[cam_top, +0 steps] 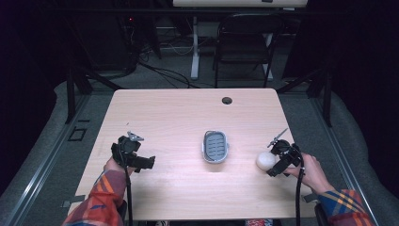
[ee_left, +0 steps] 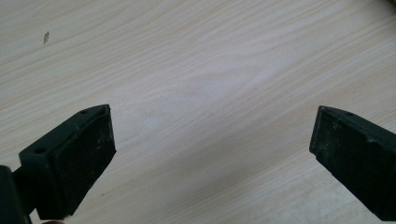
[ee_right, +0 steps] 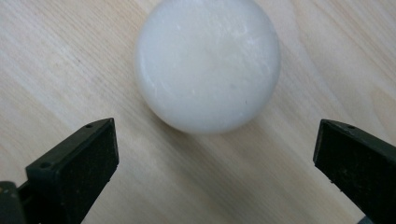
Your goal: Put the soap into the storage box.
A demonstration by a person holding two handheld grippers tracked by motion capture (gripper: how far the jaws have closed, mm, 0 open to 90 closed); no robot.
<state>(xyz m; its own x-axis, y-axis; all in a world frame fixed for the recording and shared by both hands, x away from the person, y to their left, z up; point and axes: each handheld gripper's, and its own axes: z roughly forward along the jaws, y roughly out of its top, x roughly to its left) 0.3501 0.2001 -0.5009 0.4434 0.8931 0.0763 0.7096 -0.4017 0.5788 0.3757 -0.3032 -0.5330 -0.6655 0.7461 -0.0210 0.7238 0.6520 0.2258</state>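
Bench (cam_top: pixel 188 117): light wood-grain top, a small dark round hole near its far edge. Beyond it, a dark folding chair (cam_top: pixel 244 42) on the floor.

Grey oval dish (cam_top: pixel 215 146): ribbed inside, lies flat near the bench middle, between the two grippers and well apart from both. It sits closer to the right gripper than to the left one.

Left gripper (cam_top: pixel 141 162): held in the person's left hand, plaid sleeve behind it, at the near left part of the bench. In the left gripper view its jaws stand wide apart, released, with bare wood between them and nothing in the gap. A small dark speck marks the wood ahead and to the left of the jaws.

Right gripper (cam_top: pixel 274 165): held in the right hand at the near right part of the bench, cable trailing back toward the person. Jaws spread wide, released.

White round ball-like object (ee_right: pixel 208 63): smooth, pale, rests on the bench just ahead of the right gripper's jaw tips, centred on the gap between them. Neither jaw touches it. In the high view it lies just beside the gripper, on the dish side.
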